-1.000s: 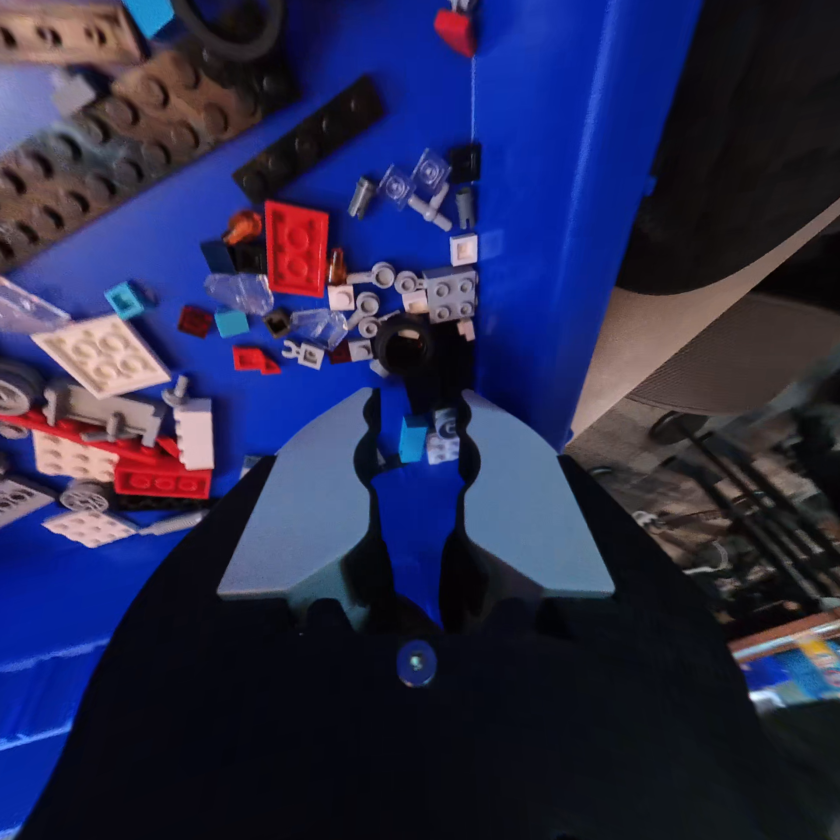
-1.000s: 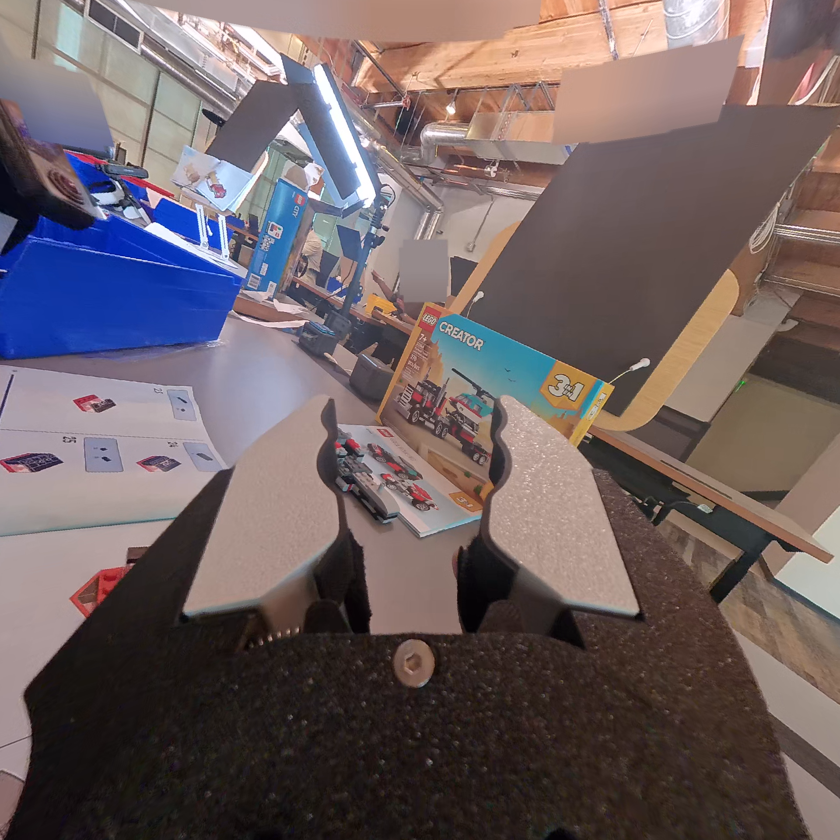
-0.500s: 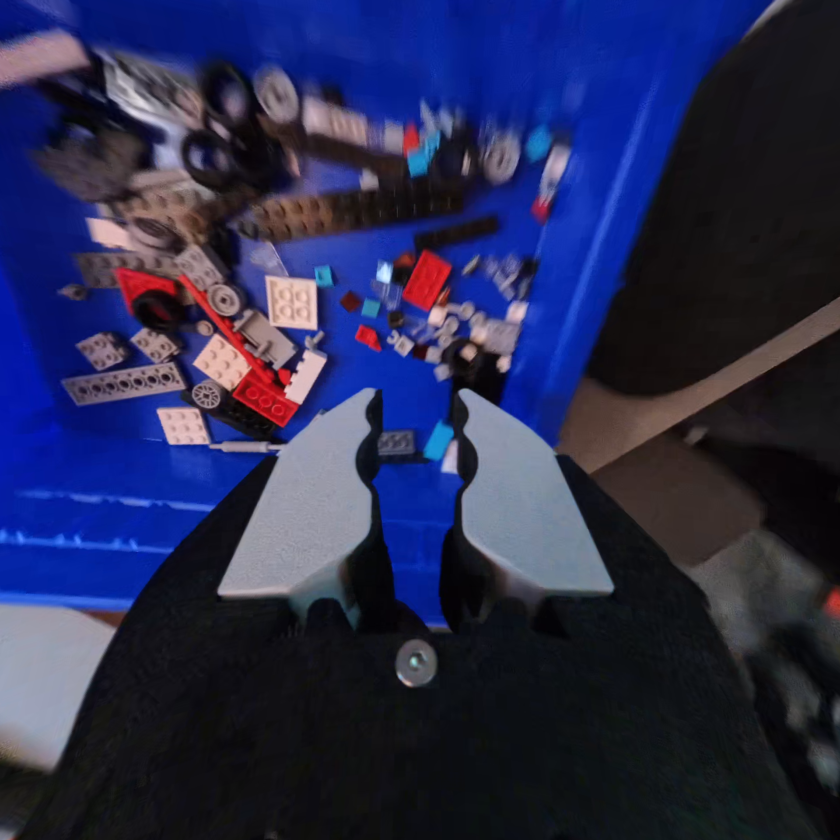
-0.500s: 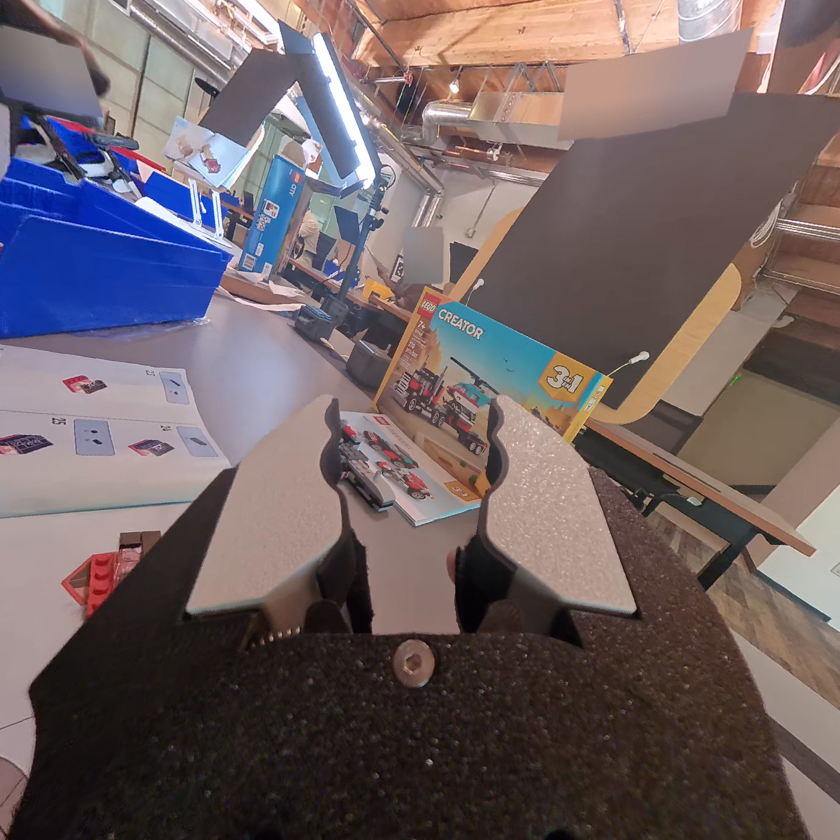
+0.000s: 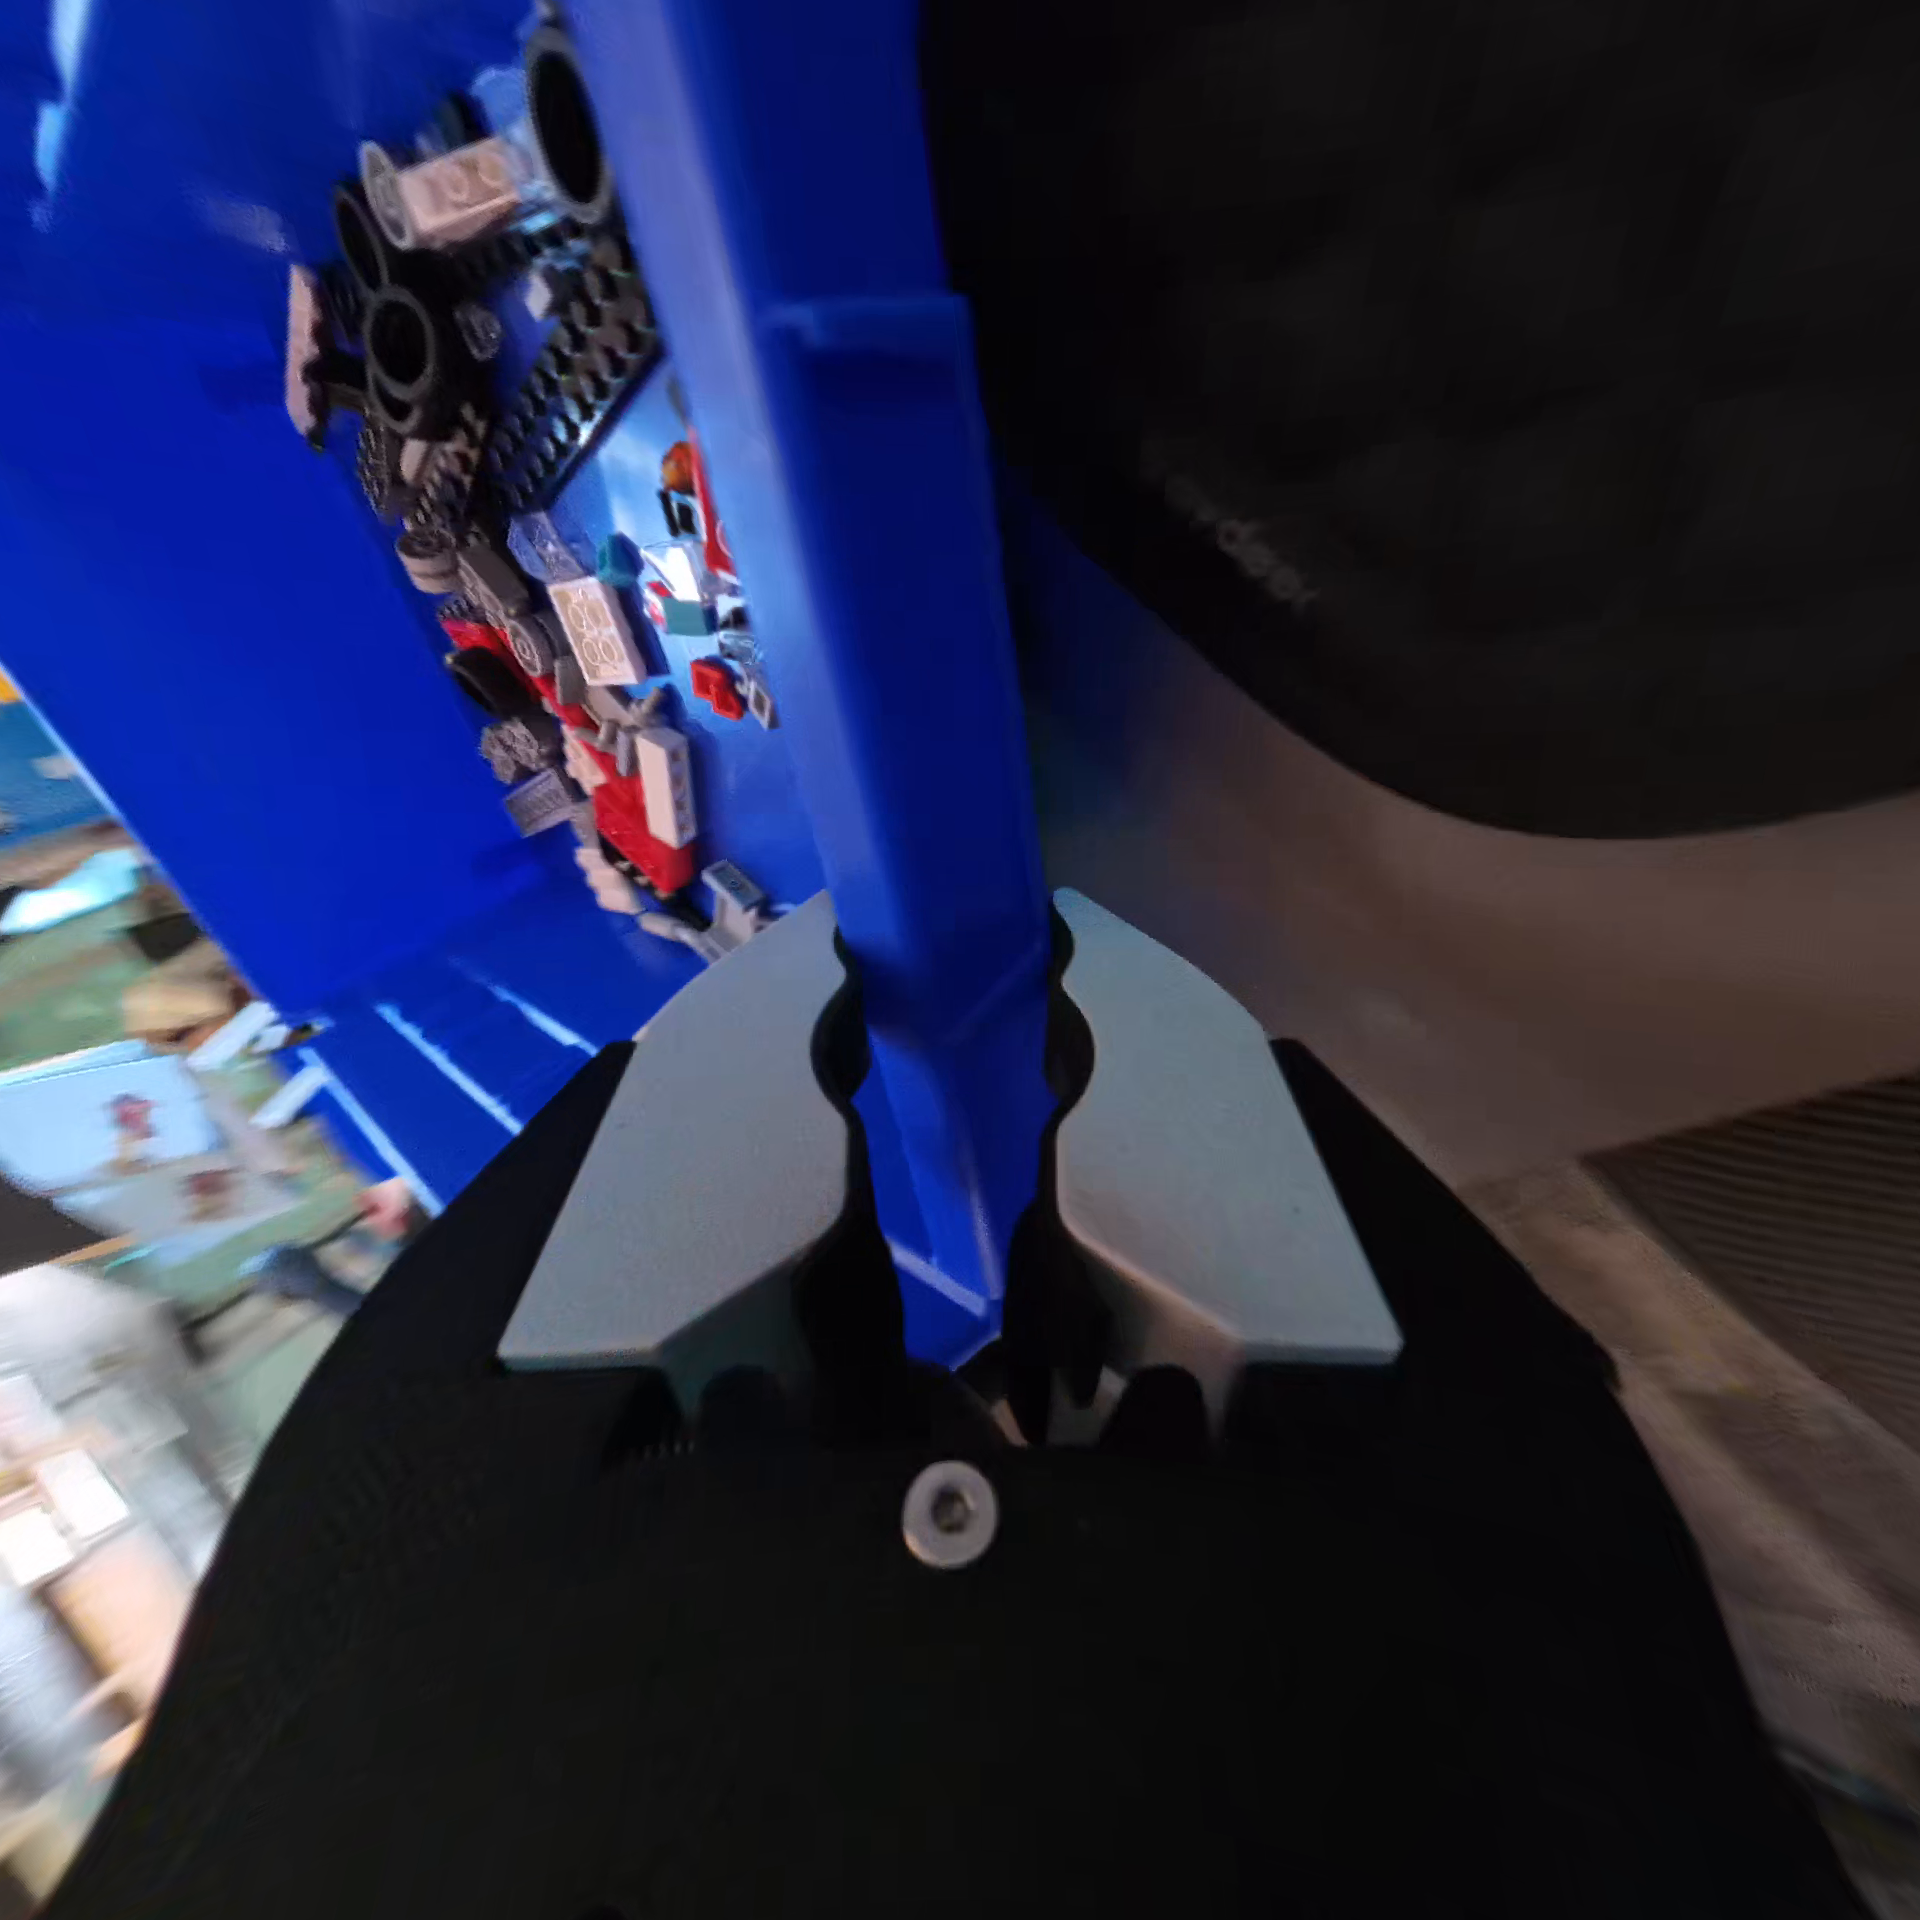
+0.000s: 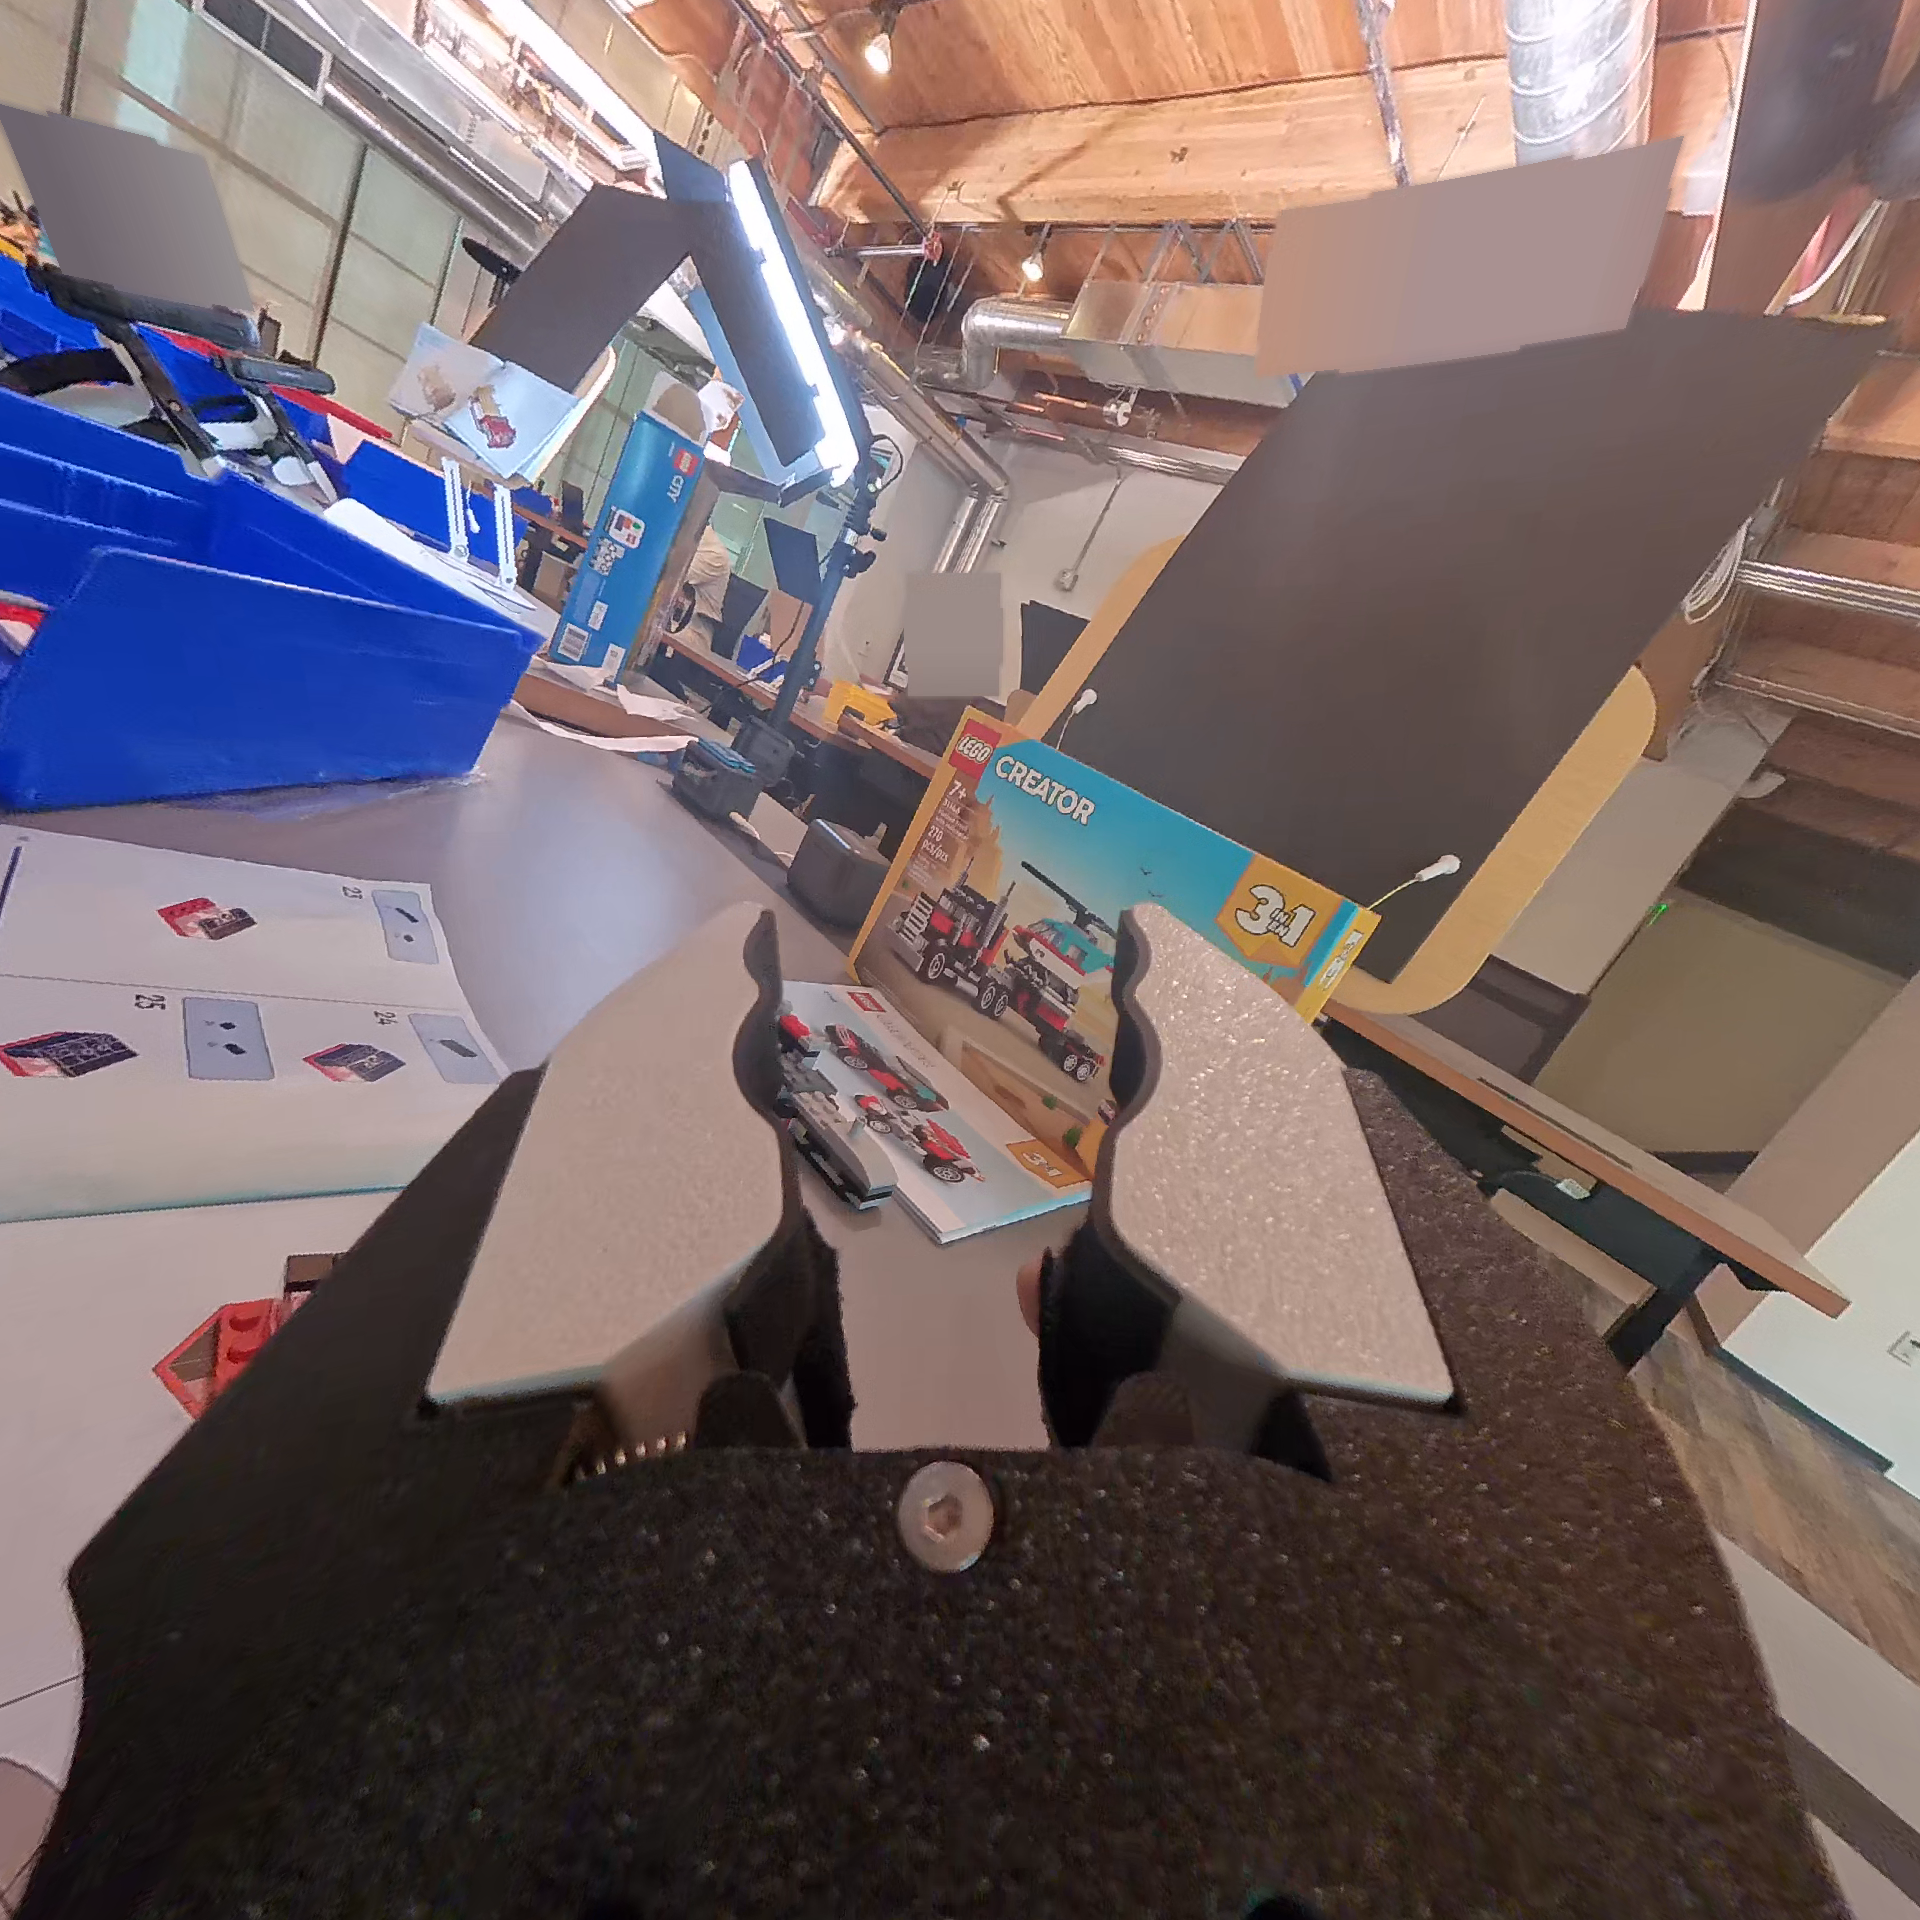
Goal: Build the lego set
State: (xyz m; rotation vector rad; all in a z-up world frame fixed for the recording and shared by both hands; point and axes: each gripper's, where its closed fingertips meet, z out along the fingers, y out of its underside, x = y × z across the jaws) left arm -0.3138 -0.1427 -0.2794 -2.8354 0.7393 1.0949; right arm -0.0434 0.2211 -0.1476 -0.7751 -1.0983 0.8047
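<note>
Right, my left gripper point(image 5: 948, 1049) sits astride the side wall of the blue plastic bin point(image 5: 831, 582), jaws set narrow with one on each side of the rim; whether they truly pinch it I can't tell. Inside the bin, up at eleven o'clock from my fingertips, lies the loose heap of lego pieces point(image 5: 582, 623): black tyres and plates at the top, red and grey bricks lower down, a white studded plate between them. My right gripper point(image 6: 940, 997) hangs wide and empty above the grey table point(image 6: 582, 862), pointing at the colourful lego box point(image 6: 1091, 894) standing at twelve o'clock, with the small instruction booklet point(image 6: 935, 1122) lying just before it and the open white instruction sheet point(image 6: 208, 1018) out at nine. A small red build point(image 6: 223, 1345) sits at eight o'clock. I reckon the job is steadying or tipping this bin, so I'd keep the wall centred, move slowly, and not spill pieces.
</note>
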